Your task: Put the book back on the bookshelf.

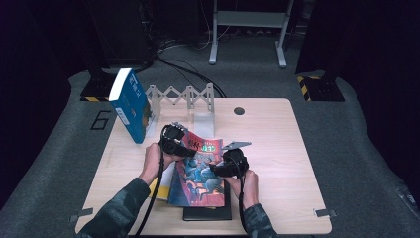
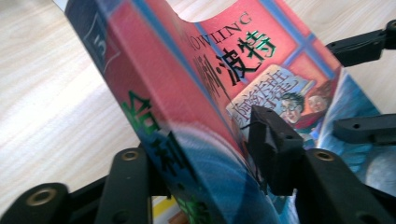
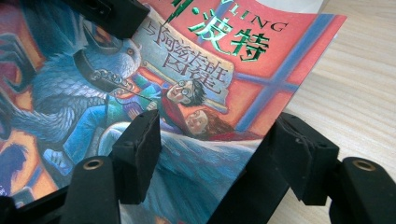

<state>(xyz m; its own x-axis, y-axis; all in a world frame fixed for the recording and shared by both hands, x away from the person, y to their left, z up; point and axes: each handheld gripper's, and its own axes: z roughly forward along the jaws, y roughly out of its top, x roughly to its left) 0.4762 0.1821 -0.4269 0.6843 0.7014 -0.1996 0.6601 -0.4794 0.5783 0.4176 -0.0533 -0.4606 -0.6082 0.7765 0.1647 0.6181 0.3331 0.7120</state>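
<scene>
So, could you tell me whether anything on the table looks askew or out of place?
Yes: the blue book at the far left leans tilted beside the white rack rather than standing in it.

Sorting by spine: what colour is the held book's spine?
Red at the top, blue lower down, with green lettering on the spine; clearest in the left gripper view.

- Book (image 3: 219, 70) cover: green Chinese characters "波特", the Latin letters "LING" above them.
- Book spine (image 2: 140, 93): a "5" near the top.
- Floor (image 1: 101, 120): a large "6".
</scene>
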